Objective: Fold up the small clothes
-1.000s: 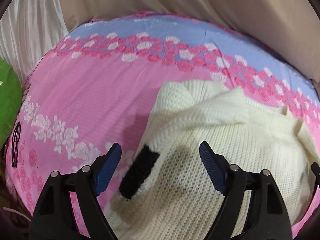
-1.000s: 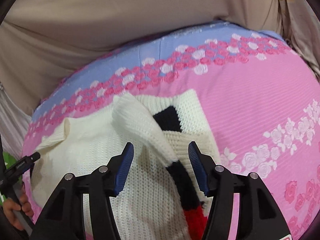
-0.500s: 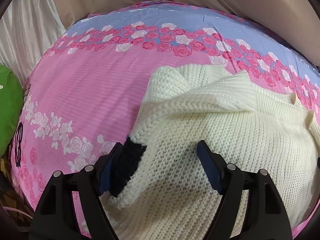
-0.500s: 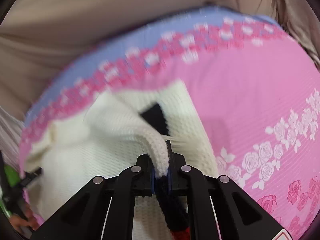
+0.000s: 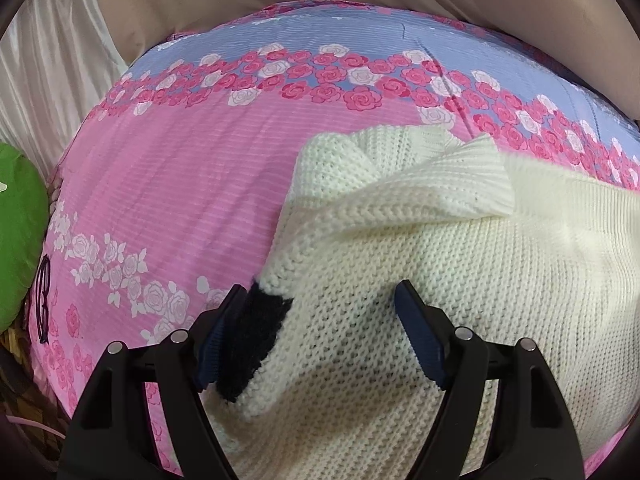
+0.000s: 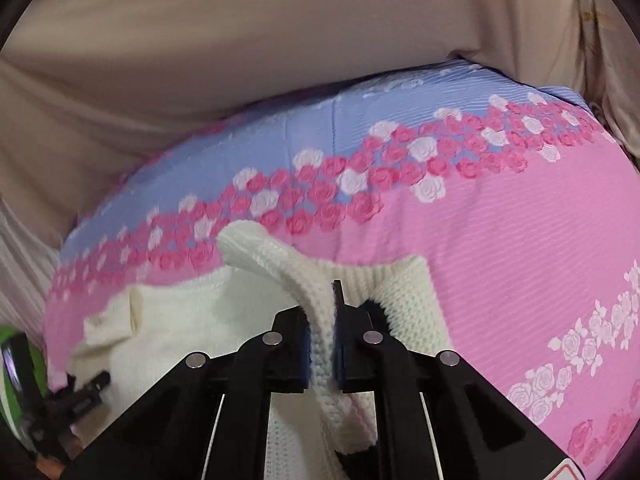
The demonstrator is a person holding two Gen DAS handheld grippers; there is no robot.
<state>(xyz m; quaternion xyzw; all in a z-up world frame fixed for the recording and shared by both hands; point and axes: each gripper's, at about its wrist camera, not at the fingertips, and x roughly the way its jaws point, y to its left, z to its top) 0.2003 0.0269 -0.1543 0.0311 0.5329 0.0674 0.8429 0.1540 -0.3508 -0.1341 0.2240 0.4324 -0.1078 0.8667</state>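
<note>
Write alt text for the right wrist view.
The right claw is shut on a cream knit sleeve that rises away from it. The rest of the sweater lies below on a pink bedspread with rose bands and a blue strip along the far edge. Beige fabric fills the background.

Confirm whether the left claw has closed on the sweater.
No: the left claw stands wide open over the cream sweater, gripping nothing.

Open pink bedsheet (image 5: 168, 200) is lying free left of the cream sweater (image 5: 460, 264); a green cushion (image 5: 20, 232) is crowding the far left edge, beige fabric (image 6: 200, 60) walling off the back.
</note>
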